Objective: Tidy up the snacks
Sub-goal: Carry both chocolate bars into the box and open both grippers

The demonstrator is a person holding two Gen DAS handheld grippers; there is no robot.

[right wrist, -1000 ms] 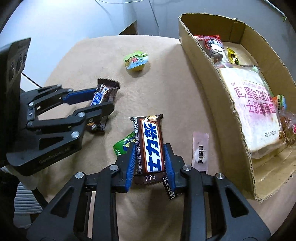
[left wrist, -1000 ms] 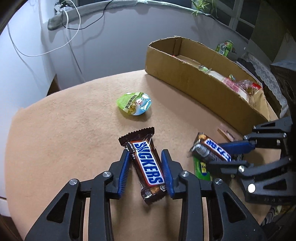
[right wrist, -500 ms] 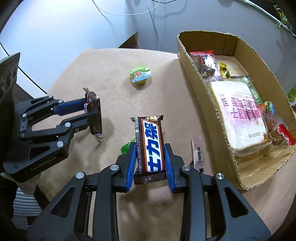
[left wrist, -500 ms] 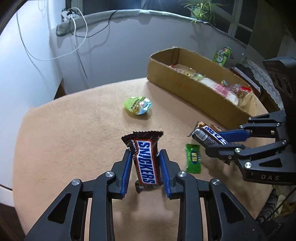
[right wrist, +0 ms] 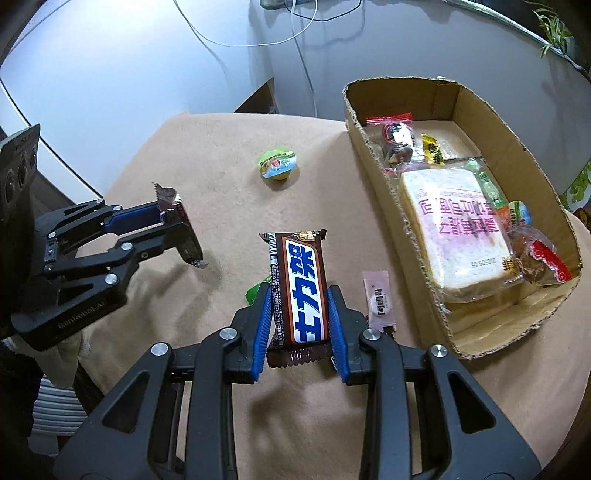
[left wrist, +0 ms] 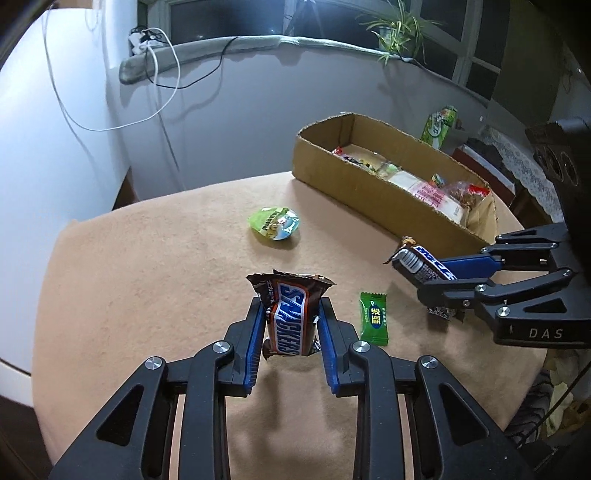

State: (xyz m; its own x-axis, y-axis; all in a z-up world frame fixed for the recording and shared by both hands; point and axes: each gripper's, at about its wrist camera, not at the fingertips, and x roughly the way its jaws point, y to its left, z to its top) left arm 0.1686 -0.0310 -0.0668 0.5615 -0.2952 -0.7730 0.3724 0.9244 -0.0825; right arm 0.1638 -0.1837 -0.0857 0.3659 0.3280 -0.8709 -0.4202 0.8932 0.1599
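We are squeezing one brown Snickers bar (left wrist: 290, 321) in our left gripper (left wrist: 290, 328) and another (right wrist: 301, 291) in our right gripper (right wrist: 301, 328). The long cardboard box (right wrist: 384, 192) is sitting on our right, probably nearer the right gripper.

Round table (left wrist: 147, 280) under tan cloth below the gripper, pale curved wall (left wrist: 258, 110) ahead, dark windows (left wrist: 229, 18) above, potted plant (left wrist: 399, 29) on sill, white cables (left wrist: 162, 74) hanging

Two chocolate bars (left wrist: 288, 321) (right wrist: 301, 291), one jelly cup (left wrist: 275, 223), one green candy (left wrist: 373, 317), one pink sachet (right wrist: 378, 299), one cardboard box (right wrist: 417, 266), one bread loaf (right wrist: 458, 229), two grippers (left wrist: 290, 325) (right wrist: 300, 321).
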